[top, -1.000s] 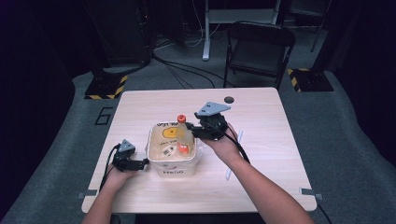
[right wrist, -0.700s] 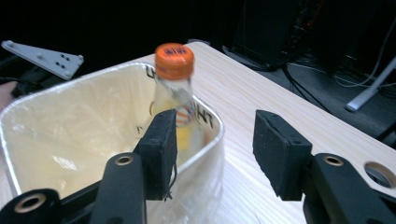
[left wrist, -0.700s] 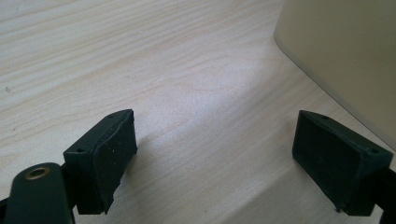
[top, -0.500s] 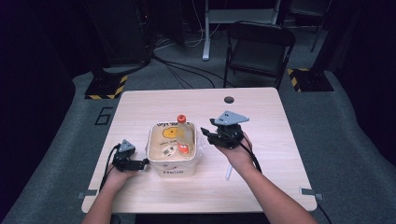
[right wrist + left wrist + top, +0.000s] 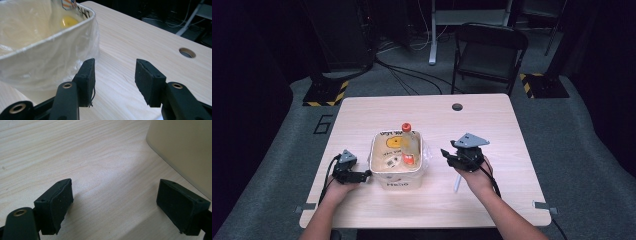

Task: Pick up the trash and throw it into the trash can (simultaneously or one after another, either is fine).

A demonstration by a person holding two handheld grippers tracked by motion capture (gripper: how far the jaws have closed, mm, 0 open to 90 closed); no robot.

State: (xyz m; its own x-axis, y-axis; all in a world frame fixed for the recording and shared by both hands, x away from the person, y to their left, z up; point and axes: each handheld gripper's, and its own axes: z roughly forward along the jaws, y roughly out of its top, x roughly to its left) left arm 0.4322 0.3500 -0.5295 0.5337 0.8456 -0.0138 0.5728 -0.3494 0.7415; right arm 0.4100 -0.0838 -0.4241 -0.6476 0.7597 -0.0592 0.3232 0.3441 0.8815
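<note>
I had both claws spread and empty, the right claw [image 5: 446, 152] beside the bin [image 5: 396, 181], the left claw [image 5: 366, 174] at its other side. The bottle [image 5: 408, 145] seemingly sat inside already; next I judged I'd need another item.

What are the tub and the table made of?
The tub looks like cream plastic, smooth and slightly shiny, with a crinkly clear film lining it and folded over its rim. The table looks like pale wood or a wood-look top: matt, with grain lines running across it.
</note>
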